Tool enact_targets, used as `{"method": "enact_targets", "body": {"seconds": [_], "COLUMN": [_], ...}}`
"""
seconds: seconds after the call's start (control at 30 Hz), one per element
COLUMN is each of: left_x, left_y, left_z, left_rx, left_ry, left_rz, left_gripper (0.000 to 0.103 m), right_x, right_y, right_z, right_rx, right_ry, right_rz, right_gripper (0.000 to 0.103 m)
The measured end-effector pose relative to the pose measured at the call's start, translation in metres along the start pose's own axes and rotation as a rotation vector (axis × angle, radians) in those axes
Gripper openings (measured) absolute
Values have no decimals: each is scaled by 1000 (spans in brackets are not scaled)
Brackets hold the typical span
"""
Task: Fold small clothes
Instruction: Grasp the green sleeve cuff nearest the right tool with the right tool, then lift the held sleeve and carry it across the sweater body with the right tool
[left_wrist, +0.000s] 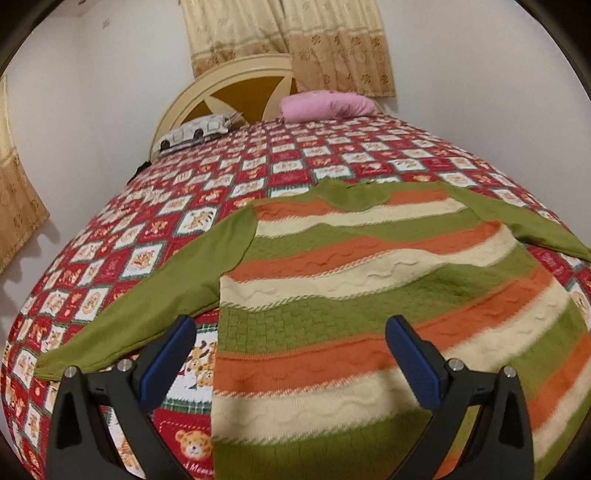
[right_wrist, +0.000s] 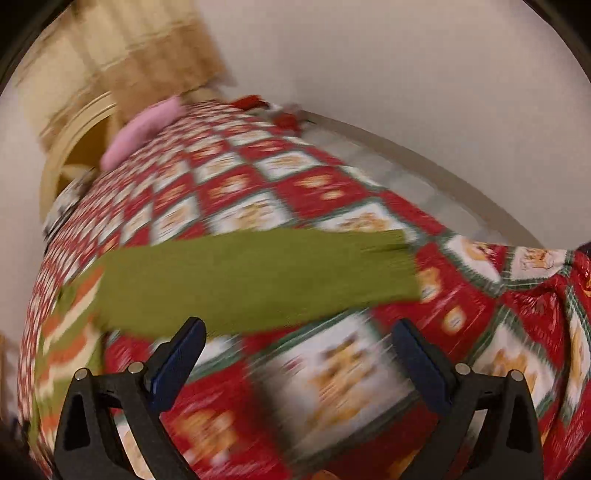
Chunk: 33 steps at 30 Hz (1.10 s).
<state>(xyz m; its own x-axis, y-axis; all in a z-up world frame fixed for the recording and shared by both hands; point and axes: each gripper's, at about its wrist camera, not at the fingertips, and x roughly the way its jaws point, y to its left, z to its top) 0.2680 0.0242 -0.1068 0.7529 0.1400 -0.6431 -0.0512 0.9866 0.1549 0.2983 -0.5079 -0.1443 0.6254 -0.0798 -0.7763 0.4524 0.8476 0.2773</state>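
Left tongs (left_wrist: 290, 334) and right tongs (right_wrist: 298, 336), both spread wide, nothing between the fingers.

Even indoor light, soft shadows on left wall; right wrist view heavily motion-blurred, fisheye-bent edges w/ dark vignette.

Home bedroom: bed with quilt (left_wrist: 258, 166), headboard (left_wrist: 221, 92), pink pillow (left_wrist: 325, 105), curtains (left_wrist: 288, 40).

The bed (left_wrist: 332, 155), covered with a red patchwork quilt (left_wrist: 110, 258) of teddy-bear squares, carried a green, orange and cream striped sweater (left_wrist: 369, 295) spread flat at its near end, sleeves out to both sides, with a pink pillow (left_wrist: 327, 105) and a patterned pillow (left_wrist: 195, 134) at the far end.
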Motion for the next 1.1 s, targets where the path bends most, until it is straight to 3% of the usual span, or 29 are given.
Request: {"method": "enact_targets", "body": {"seconds": [0.2, 0.33, 0.5, 0.6, 0.63, 0.67, 0.77, 1.1], "left_x": [19, 23, 33, 36, 38, 39, 40, 30], "left_y": [-1, -5, -5, -5, -4, -4, -2, 11], "left_z": [-6, -7, -5, -5, -5, -5, -7, -10], "left_rx": [-32, -10, -7, -7, -7, -9, -15, -40], "left_ry": [48, 48, 68, 74, 78, 82, 90, 60], "left_rz": [-6, 9, 8, 6, 5, 5, 2, 14], "left_gripper": [103, 103, 103, 103, 103, 103, 103, 103], "right_x": [32, 46, 58, 60, 62, 63, 60, 12], "right_y": [-46, -55, -53, -45, -43, -41, -35, 12], "right_z": [30, 43, 47, 45, 45, 45, 46, 68], "right_rx": [92, 89, 67, 23, 13, 3, -18, -92], "right_ry": [50, 71, 105, 94, 86, 81, 84, 7], "right_rz": [-62, -70, -56, -53, -53, -37, 14, 90], "right_gripper": [89, 85, 71, 59, 49, 33, 13, 10]}}
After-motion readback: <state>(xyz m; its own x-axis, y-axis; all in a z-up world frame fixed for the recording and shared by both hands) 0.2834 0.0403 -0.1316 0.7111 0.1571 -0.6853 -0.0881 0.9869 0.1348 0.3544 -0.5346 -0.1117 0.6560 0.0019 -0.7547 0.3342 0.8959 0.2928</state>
